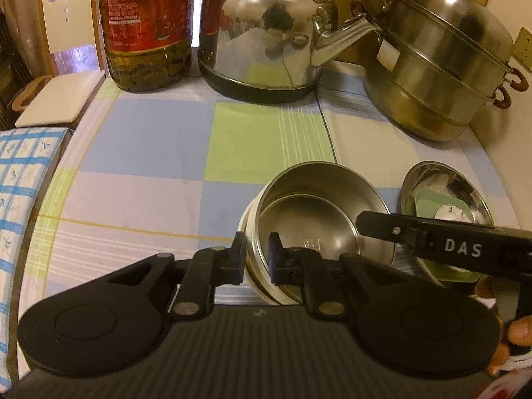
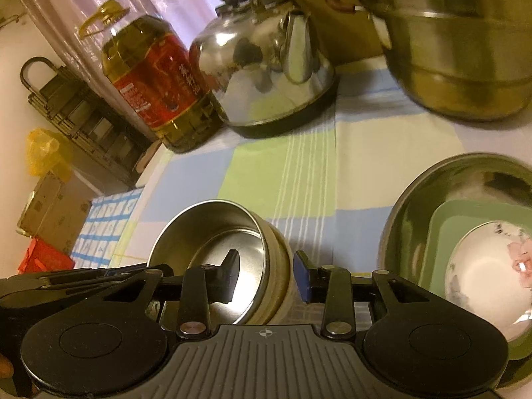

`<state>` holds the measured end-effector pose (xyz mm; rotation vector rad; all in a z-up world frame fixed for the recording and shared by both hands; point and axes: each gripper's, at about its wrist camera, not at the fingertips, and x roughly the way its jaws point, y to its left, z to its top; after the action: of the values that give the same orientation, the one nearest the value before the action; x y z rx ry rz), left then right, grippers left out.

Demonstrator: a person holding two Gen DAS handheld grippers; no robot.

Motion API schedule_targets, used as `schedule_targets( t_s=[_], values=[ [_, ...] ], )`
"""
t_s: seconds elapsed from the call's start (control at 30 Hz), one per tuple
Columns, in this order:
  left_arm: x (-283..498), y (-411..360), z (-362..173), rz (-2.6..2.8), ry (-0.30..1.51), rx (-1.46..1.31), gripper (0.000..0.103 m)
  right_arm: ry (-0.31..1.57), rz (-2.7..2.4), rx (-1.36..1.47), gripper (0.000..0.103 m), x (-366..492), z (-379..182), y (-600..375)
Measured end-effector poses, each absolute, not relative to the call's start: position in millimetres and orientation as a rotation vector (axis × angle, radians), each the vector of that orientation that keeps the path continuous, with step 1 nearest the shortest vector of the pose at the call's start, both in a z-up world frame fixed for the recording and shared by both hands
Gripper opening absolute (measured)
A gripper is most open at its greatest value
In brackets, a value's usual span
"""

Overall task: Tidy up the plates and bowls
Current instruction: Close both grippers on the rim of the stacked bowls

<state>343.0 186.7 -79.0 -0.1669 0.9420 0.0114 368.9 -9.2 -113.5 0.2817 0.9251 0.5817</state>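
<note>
Steel bowl (image 1: 319,219), tilted on the checked cloth (image 1: 146,139), is pinched at its near rim by the left gripper (image 1: 256,259). Its other wall is straddled by the right gripper (image 2: 269,279), jaws spread and not pressing. Beside it a steel basin (image 2: 415,206) holds a green dish (image 2: 465,216) and a white bowl (image 2: 482,266).

The steamer pot (image 2: 465,43) is cropped by the frame's edge (lid unseen); the oil bottle's (image 1: 146,26) label text is illegible.
</note>
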Motion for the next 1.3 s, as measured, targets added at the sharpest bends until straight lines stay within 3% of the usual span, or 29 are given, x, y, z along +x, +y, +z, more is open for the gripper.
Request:
schedule_targets(
  t_s=[0.1, 0.27, 0.33, 0.93, 1.2, 1.3],
  values=[
    [347, 189, -81, 0.005, 0.953, -0.181, 0.011, 0.929, 0.584, 0.309, 0.036, 373, -115, -8],
    [350, 191, -84, 0.000, 0.965, -0.186, 0.012, 0.960, 0.541, 0.323, 0.016, 380, -115, -10],
    [352, 192, -85, -0.001, 0.967, -0.185, 0.012, 0.980, 0.535, 0.341, 0.014, 383, -115, -12],
    [365, 194, -87, 0.000, 1.003, -0.182, 0.009, 1.174, 0.411, 0.405, 0.013, 404, -110, -9],
    [363, 198, -89, 0.003, 1.004, -0.211, 0.010, 1.114, 0.458, 0.365, 0.014, 394, -108, -10],
    [360, 198, -89, 0.012, 0.997, -0.211, 0.014, 1.084, 0.466, 0.346, 0.025, 386, -108, -11]
  ],
)
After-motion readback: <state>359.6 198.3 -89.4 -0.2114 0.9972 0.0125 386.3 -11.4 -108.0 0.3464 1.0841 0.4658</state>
